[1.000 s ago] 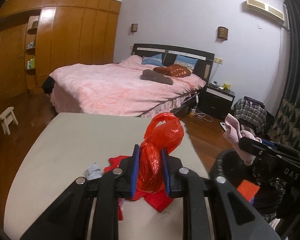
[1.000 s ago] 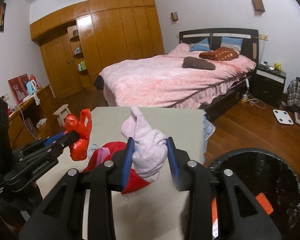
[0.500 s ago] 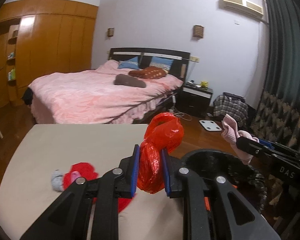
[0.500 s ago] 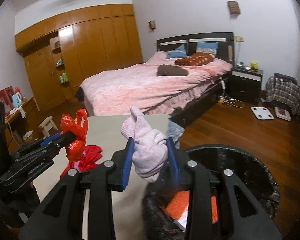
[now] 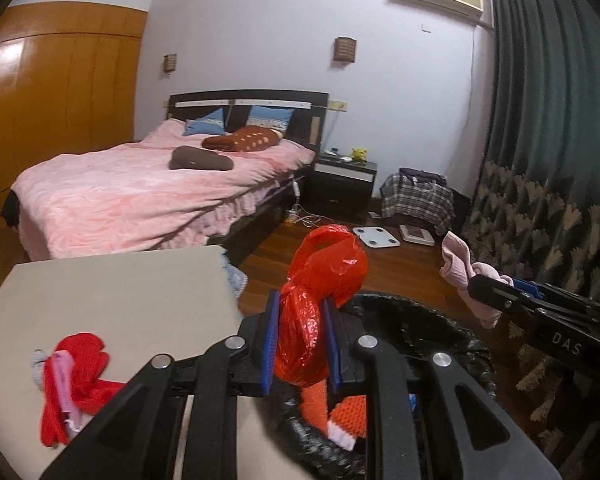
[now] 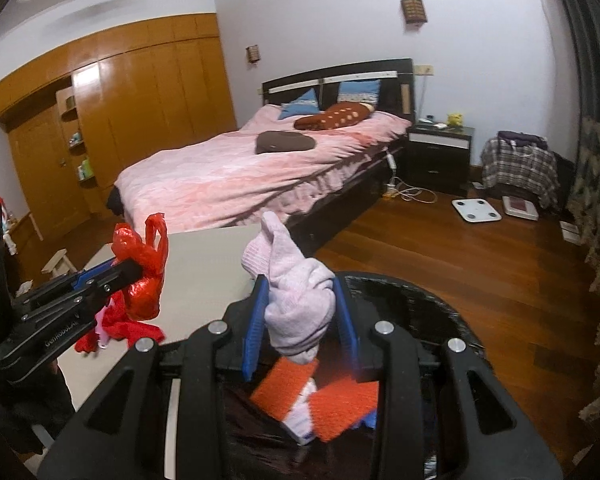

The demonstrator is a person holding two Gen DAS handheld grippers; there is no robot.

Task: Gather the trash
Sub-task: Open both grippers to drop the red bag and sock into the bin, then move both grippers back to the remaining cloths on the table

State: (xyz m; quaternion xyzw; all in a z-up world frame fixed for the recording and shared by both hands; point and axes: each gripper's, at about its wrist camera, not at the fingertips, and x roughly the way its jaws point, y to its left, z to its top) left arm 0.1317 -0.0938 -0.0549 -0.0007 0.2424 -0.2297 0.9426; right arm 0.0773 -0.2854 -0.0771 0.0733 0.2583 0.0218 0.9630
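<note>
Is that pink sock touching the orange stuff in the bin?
Cannot tell. In the right wrist view the pink sock hangs just above the orange stuff; their edges overlap.

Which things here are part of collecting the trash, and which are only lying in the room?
Job: red plastic bag in left tool; pink sock in right tool; black bin.
Lying about: bed, white scale, red cloth.

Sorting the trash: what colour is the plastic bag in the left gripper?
Red plastic bag; left wrist view.

One red plastic bag (image 5: 320, 304), one pink sock (image 6: 296, 300), one black bin (image 6: 416, 300), two orange pieces (image 6: 340, 404).
</note>
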